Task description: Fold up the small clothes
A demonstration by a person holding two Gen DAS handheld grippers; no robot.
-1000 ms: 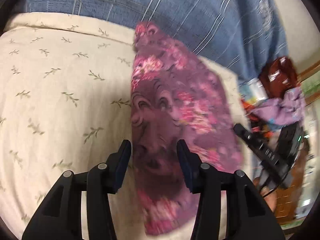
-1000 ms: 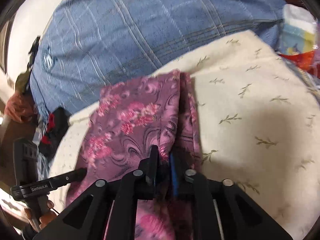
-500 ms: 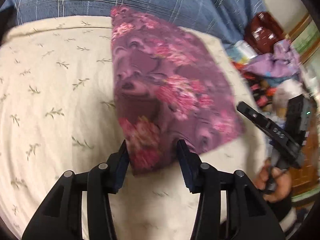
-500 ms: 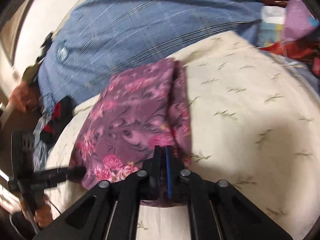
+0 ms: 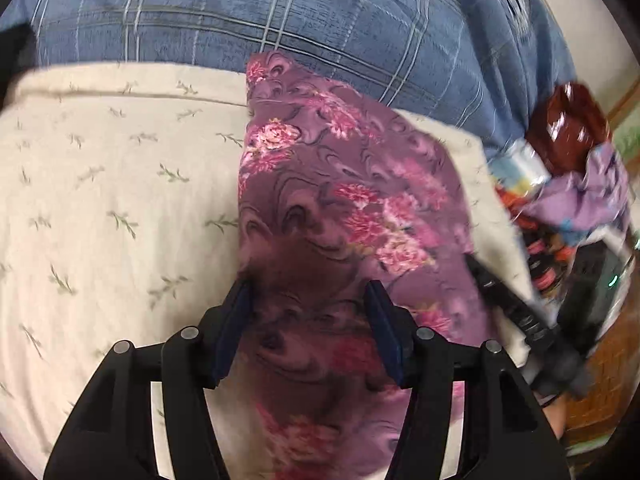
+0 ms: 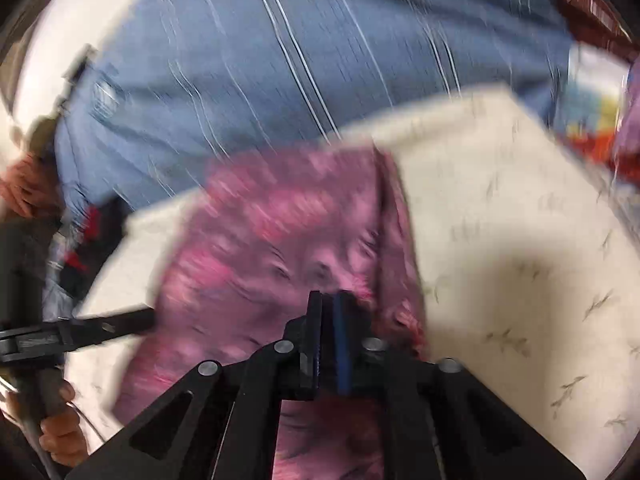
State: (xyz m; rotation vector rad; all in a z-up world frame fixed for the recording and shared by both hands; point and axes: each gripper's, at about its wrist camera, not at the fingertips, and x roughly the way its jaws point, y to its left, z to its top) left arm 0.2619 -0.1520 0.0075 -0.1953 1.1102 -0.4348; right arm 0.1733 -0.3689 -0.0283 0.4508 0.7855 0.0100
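Observation:
A purple garment with pink flowers [image 5: 344, 208] lies on the cream leaf-print bed cover [image 5: 100, 200]; it also shows, blurred, in the right wrist view [image 6: 272, 248]. My left gripper [image 5: 308, 300] is open, its jaws standing wide over the cloth's near part. My right gripper [image 6: 330, 308] is shut, with the garment's right edge between its pads as far as the blur shows. The right gripper also appears in the left wrist view [image 5: 516, 312] at the cloth's right side. The left gripper shows in the right wrist view [image 6: 80, 330] at the cloth's left edge.
A blue plaid blanket [image 5: 280, 12] lies behind the cream cover. A heap of coloured clothes and bags [image 5: 568, 184] sits at the right, off the bed's edge. The bed's cream cover extends to the left [image 5: 60, 240].
The left gripper has moved forward over the garment, so cloth now lies between and under its jaws. The right gripper still grips the edge and is moving fast, blurring its view.

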